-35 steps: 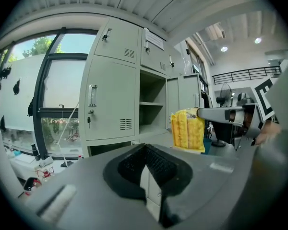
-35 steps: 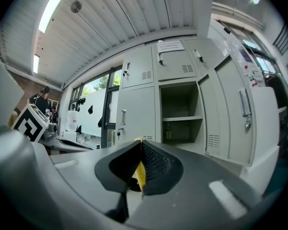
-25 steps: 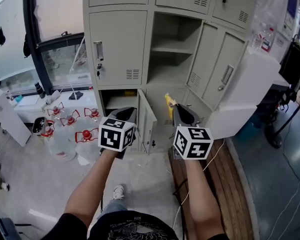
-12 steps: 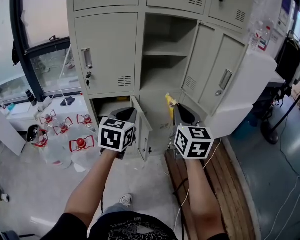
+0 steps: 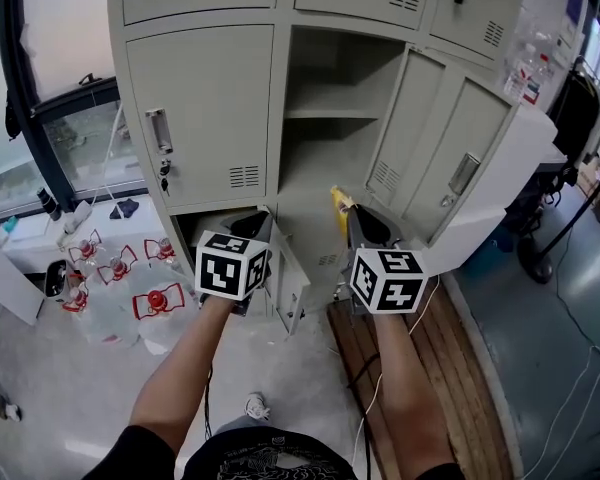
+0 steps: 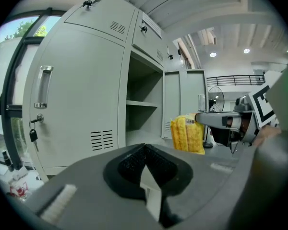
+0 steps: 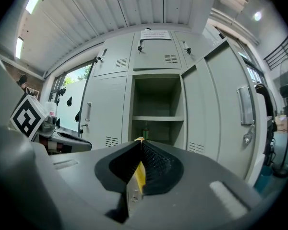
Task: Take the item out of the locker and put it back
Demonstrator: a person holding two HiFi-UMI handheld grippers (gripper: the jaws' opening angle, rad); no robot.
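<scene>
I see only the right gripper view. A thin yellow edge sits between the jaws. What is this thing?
Observer: The left gripper view shows a yellow packet, clamped by the right hand-held gripper.
Operator: Does the left hand-held gripper carry something?
Observer: No. In its own view the jaws are together, with nothing between.
Operator: What is near the open locker, lower down?
Observer: The head view shows a lower door ajar, down to its left.

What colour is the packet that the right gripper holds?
Yellow. The packet shows best in the left gripper view.
</scene>
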